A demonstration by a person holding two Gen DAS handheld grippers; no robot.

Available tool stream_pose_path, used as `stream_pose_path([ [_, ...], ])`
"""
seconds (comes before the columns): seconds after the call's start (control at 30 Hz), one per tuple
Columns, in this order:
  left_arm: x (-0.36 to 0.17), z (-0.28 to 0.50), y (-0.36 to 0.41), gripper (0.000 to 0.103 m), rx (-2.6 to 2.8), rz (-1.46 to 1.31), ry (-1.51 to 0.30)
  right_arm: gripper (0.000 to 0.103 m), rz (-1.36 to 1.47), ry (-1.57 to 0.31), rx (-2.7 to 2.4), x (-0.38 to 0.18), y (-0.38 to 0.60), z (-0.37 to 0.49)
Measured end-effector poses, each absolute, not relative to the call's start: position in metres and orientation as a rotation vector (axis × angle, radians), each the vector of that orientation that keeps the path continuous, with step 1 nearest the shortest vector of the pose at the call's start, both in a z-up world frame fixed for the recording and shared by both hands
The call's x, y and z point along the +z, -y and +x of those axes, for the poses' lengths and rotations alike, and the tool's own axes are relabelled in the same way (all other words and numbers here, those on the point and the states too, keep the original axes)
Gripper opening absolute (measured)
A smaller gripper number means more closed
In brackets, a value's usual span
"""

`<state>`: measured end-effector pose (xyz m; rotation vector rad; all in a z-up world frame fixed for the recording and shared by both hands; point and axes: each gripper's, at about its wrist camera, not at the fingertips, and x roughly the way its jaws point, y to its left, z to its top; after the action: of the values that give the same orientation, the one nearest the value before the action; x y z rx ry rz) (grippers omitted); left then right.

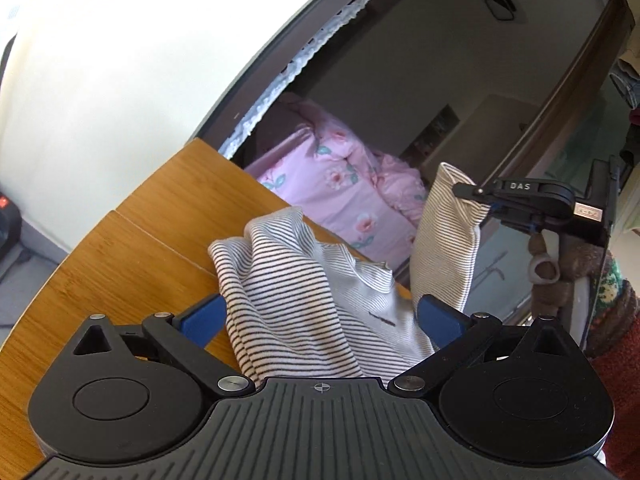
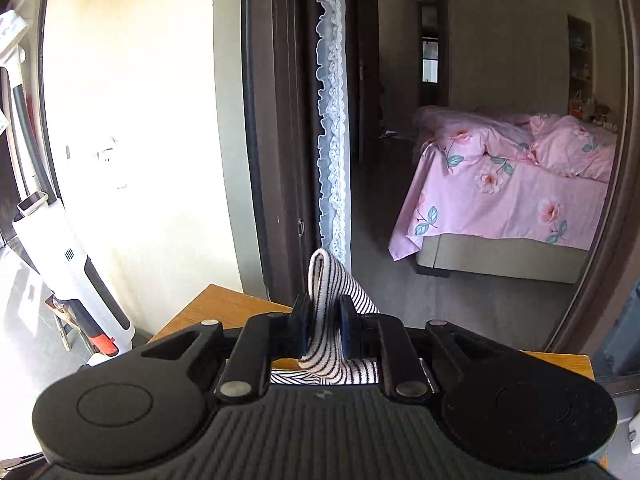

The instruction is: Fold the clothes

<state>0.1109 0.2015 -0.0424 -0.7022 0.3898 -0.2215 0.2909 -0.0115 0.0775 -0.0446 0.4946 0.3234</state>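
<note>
Striped black-and-white shirt (image 1: 296, 300) lies bunched on the wooden counter (image 1: 120, 264) at lower centre of the left wrist view, part of it running between the spread blue fingers (image 1: 204, 320) of the left claw (image 1: 320, 316), which is released. At right of that frame the right claw (image 1: 486, 200) lifts a fold of the shirt. In the right wrist view the right claw (image 2: 324, 328) is clenched on the striped fabric (image 2: 332, 300). A pink floral bed (image 2: 512, 200) sits at right.
</note>
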Motion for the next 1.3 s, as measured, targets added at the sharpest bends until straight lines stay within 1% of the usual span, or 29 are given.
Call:
stream_pose_path([
  [0.03, -0.043, 0.111, -0.202, 0.103, -0.222, -0.709, -0.388, 0.026, -0.038, -0.491, 0.328, 0.076, 0.009, 0.289],
  [0.07, -0.043, 0.11, -0.203, 0.103, -0.223, -0.715, -0.387, 0.03, -0.033, -0.492, 0.332, 0.075, 0.008, 0.29],
  [0.1, -0.043, 0.11, -0.204, 0.103, -0.224, -0.722, -0.385, 0.033, -0.03, -0.497, 0.34, 0.074, 0.007, 0.286],
  [0.2, -0.043, 0.11, -0.207, 0.103, -0.226, -0.742, -0.381, 0.033, -0.018, -0.543, 0.371, 0.072, 0.012, 0.278],
  [0.33, -0.046, 0.111, -0.213, 0.103, -0.22, -0.785, -0.384, 0.033, 0.06, -0.688, 0.44, 0.055, 0.024, 0.247],
  [0.43, -0.047, 0.112, -0.215, 0.103, -0.216, -0.802, -0.389, 0.033, 0.202, -0.862, 0.497, 0.028, 0.031, 0.225],
  [0.6, -0.048, 0.115, -0.215, 0.103, -0.209, -0.807, -0.389, 0.032, 0.524, -1.172, 0.628, -0.031, 0.023, 0.184],
  [0.7, -0.049, 0.114, -0.214, 0.103, -0.203, -0.808, -0.386, 0.032, 0.675, -1.256, 0.644, -0.053, 0.016, 0.177],
  [0.77, -0.049, 0.11, -0.215, 0.103, -0.193, -0.81, -0.384, 0.032, 0.705, -1.275, 0.619, -0.064, 0.009, 0.179],
  [0.8, -0.049, 0.109, -0.215, 0.103, -0.184, -0.812, -0.382, 0.032, 0.689, -1.259, 0.611, -0.066, 0.006, 0.181],
  [0.83, -0.049, 0.107, -0.216, 0.103, -0.175, -0.815, -0.379, 0.029, 0.673, -1.243, 0.603, -0.068, 0.003, 0.183],
  [0.87, -0.048, 0.106, -0.217, 0.103, -0.164, -0.818, -0.376, 0.028, 0.644, -1.206, 0.605, -0.063, -0.001, 0.186],
  [0.9, -0.047, 0.104, -0.218, 0.103, -0.149, -0.822, -0.372, 0.024, 0.571, -1.14, 0.604, -0.054, -0.007, 0.187],
  [0.93, -0.045, 0.103, -0.219, 0.103, -0.136, -0.827, -0.368, 0.015, 0.496, -1.072, 0.603, -0.045, -0.012, 0.188],
  [1.03, -0.031, 0.098, -0.22, 0.103, -0.141, -0.842, -0.332, 0.004, 0.247, -0.781, 0.633, 0.007, -0.022, 0.19],
  [1.2, 0.002, 0.095, -0.21, 0.103, -0.192, -0.783, -0.28, 0.004, 0.122, -0.431, 0.559, 0.102, 0.011, 0.223],
  [1.27, 0.011, 0.099, -0.2, 0.103, -0.22, -0.739, -0.287, 0.004, 0.023, -0.32, 0.46, 0.125, 0.029, 0.236],
  [1.3, 0.013, 0.103, -0.194, 0.103, -0.234, -0.72, -0.3, 0.004, 0.004, -0.319, 0.426, 0.125, 0.04, 0.245],
])
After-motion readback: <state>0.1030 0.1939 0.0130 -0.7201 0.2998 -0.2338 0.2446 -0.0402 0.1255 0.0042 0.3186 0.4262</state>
